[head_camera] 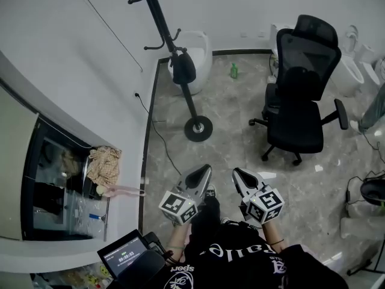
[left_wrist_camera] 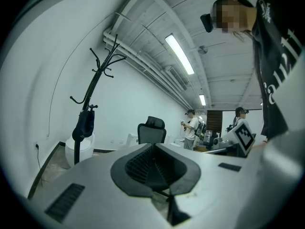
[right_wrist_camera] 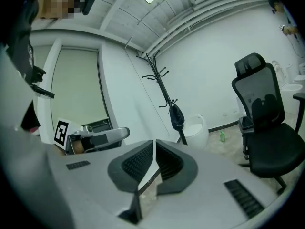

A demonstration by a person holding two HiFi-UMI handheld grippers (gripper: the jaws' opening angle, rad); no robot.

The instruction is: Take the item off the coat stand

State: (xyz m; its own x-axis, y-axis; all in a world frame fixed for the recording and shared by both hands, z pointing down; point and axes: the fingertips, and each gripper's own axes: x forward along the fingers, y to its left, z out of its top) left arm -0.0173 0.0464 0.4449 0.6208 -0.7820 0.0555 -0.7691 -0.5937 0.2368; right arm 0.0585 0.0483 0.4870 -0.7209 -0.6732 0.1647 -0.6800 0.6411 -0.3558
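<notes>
Jaws together, left gripper [head_camera: 206, 170] beside right gripper [head_camera: 237, 173]

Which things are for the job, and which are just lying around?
For the job: coat stand, dark bag hanging on it, left gripper and right gripper, both shut and empty.
Just lying about: office chair, green bottle on the floor.

The coat stand [head_camera: 174, 59] is black; the bag [head_camera: 183, 69] hanging on it is dark, near black; the office chair [head_camera: 299, 101] is black too; the bottle [head_camera: 234, 71] is green; the floor [head_camera: 234, 140] is mottled grey-beige; my left claw [head_camera: 203, 172] and right claw [head_camera: 238, 174] are pale grey, each bearing black-and-white square patterns.
</notes>
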